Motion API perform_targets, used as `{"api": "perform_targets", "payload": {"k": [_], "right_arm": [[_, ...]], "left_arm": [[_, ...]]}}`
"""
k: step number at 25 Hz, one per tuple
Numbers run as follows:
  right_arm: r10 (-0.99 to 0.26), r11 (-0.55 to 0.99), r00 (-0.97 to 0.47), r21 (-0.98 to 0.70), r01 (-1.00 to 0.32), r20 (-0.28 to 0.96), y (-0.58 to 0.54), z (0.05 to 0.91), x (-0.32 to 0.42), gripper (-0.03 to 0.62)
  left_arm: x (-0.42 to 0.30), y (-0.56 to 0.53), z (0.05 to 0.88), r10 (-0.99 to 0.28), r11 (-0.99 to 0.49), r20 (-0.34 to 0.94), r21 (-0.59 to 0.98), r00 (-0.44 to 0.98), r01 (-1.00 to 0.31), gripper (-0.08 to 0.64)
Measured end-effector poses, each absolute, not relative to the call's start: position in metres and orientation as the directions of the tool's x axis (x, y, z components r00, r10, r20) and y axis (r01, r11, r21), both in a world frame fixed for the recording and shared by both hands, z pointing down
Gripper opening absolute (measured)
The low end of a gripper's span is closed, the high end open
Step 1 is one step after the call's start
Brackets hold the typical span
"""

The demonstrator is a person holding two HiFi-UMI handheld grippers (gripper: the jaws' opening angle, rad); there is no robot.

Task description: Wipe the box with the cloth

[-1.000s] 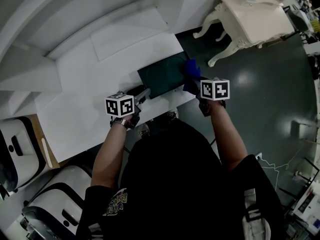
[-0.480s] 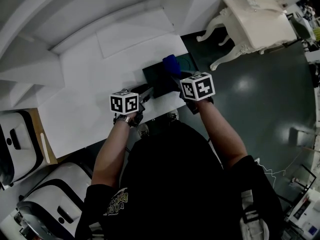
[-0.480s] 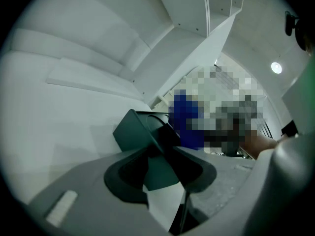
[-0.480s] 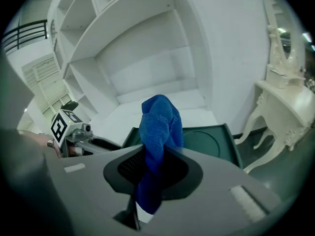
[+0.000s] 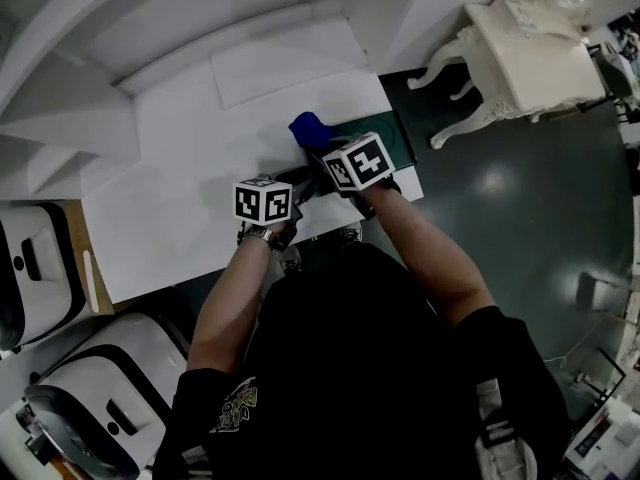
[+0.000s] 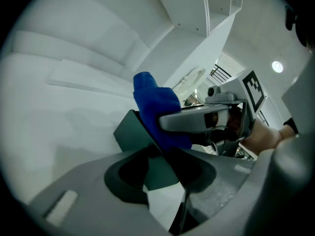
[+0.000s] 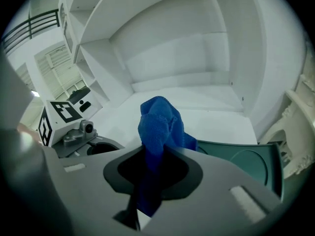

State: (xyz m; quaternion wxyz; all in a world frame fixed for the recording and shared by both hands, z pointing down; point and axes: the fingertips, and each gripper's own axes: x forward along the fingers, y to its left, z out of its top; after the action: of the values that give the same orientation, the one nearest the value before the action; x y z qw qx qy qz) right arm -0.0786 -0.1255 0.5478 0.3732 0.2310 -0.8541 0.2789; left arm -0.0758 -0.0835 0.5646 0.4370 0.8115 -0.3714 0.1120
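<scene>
White shelving and a stepped white wall back a white bench (image 5: 180,198), and the dark floor (image 5: 520,228) to its right carries a carved white furniture piece (image 5: 530,58) at about 2 o'clock in the head view. On the bench's right end lies the dark green box (image 5: 398,136), flat and low, with a round outline pressed into its top. My right tongs (image 5: 325,150) are clamped on the blue cloth (image 5: 308,128) — in the right gripper view the cloth (image 7: 160,124) is pinched between the tongs (image 7: 152,166) and bunches up above them, with the box (image 7: 246,163) off at 3 o'clock. The cloth bundle sits over the box's left end, at roughly 11 o'clock from the right marker cube. My left tongs (image 5: 300,180) reach in from 7 o'clock of the cloth; in the left gripper view they (image 6: 162,171) are drawn narrow with a corner of the box (image 6: 129,132) caught between them — the cloth (image 6: 152,102) and the right tongs (image 6: 206,117) are just beyond, at 12 to 1 o'clock. Both forearms nearly meet over the bench's front edge.
</scene>
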Motion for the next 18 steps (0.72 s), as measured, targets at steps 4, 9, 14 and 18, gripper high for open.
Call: {"api": "perform_targets", "payload": {"k": [4,9,14,18], "right_arm": [[-0.174,0.746,-0.584,-0.281,-0.604,0.793,-0.130,0.558,-0.084,0.094],[-0.177,0.733,-0.573,-0.282,-0.619,0.800,-0.136,0.565,-0.081,0.094],[-0.173,0.726,-0.571,-0.289,-0.625,0.802,-0.140,0.566,-0.074,0.095],[-0.190,0.706,-0.552,-0.278,-0.652,0.812,-0.152,0.569,-0.053,0.094]], "left_arm": [[-0.076,-0.083,0.564,-0.511,-0.336,0.508,0.625,0.694,-0.705,0.153],[-0.077,-0.083,0.564,-0.515,-0.328,0.507,0.628,0.691,-0.706,0.152],[-0.077,-0.083,0.563,-0.518,-0.323,0.507,0.630,0.688,-0.707,0.150],[-0.078,-0.083,0.565,-0.522,-0.317,0.507,0.631,0.686,-0.708,0.149]]}}
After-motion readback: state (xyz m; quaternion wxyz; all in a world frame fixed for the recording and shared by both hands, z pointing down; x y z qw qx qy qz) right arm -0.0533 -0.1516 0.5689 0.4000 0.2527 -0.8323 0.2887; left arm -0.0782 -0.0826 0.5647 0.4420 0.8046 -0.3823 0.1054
